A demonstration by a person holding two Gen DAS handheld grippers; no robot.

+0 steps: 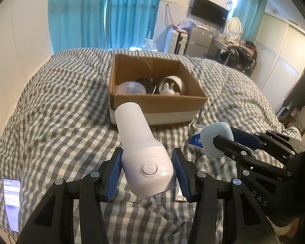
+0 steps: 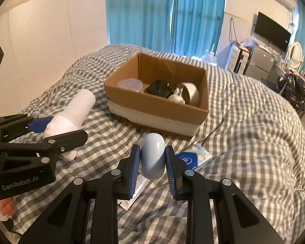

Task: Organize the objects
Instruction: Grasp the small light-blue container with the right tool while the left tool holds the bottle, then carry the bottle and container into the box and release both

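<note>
On the grey-checked bedspread (image 1: 50, 105) sits an open brown cardboard box (image 2: 158, 109). The left gripper (image 1: 147, 171) clamps a white plastic flask-shaped device (image 1: 141, 148), the right gripper (image 2: 152, 162) a pale-blue rounded capsule (image 2: 152, 154); both look mid-carry, needing release over the box.

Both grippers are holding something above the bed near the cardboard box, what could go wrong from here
1. The left gripper clamps the white device only near its base, with the long end sticking out, so it may pivot or slip.
2. The right gripper pinches the smooth, rounded pale blue case; it could squirt out.
3. The cardboard box already holds a clear container, a black item and a small figurine; a dropped item could knock them.
</note>
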